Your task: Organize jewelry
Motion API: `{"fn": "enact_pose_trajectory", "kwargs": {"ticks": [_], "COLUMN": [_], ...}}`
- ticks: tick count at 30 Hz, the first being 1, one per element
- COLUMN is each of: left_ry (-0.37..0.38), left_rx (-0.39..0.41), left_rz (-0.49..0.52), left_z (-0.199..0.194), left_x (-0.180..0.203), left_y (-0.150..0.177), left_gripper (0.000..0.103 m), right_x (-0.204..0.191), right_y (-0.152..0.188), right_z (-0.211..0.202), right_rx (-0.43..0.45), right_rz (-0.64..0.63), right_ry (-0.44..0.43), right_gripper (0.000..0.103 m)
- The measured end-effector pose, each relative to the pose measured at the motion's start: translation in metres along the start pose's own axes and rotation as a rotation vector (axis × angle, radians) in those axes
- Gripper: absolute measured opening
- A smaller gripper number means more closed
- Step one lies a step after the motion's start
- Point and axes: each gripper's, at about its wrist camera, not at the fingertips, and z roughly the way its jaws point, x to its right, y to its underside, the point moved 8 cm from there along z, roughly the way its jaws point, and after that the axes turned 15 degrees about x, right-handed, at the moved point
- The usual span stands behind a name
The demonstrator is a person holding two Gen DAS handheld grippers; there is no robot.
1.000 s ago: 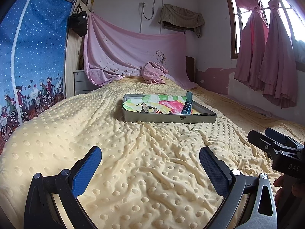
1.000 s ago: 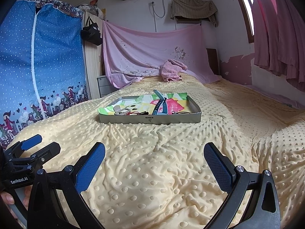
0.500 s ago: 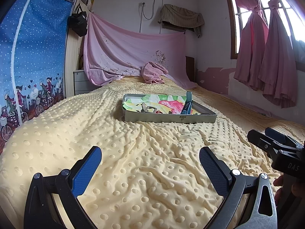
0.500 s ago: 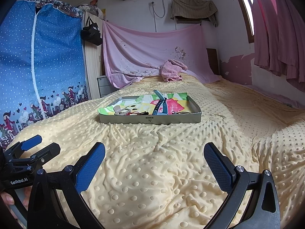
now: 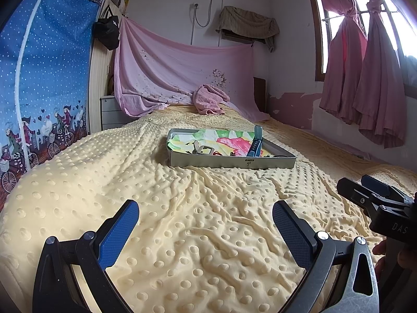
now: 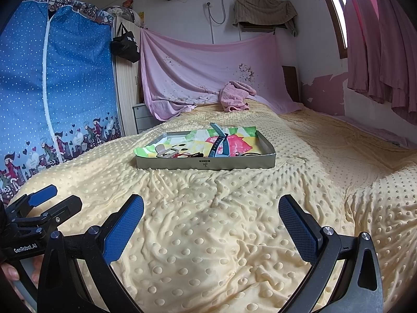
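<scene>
Apparently idle: left tongs [image 5: 206, 230] and right tongs [image 6: 211, 225] hover low over the bed [image 6: 208, 234], both spread wide, nothing held. Jewelry sits well ahead in the tin tray [image 6: 206, 165]; blue watch strap [image 6: 220, 144] lies inside, likely kept together for sorting.

Handheld grippers: black frames, blue textured pads.
Silver pivot screws on left gripper [image 5: 206, 230] and right gripper [image 6: 211, 225]; white "GenRobot.AI" lettering on left, "DAS" on right; fingertips [image 6: 10, 271] beside handle.
</scene>
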Motion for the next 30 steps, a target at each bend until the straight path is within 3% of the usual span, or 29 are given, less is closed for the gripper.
{"fn": "enact_pose_trajectory", "kwargs": {"ticks": [30], "left_ry": [-0.020], "left_rx": [-0.011], "left_rz": [0.001], "left_z": [-0.0002], "left_x": [-0.0003], "left_y": [0.0035], "left_gripper": [0.103], "right_x": [-0.0026], "right_y": [0.0025], "right_z": [0.0000], "right_rx": [-0.002], "right_rz": [-0.008], "right_ry": [0.002], "right_gripper": [0.102]}}
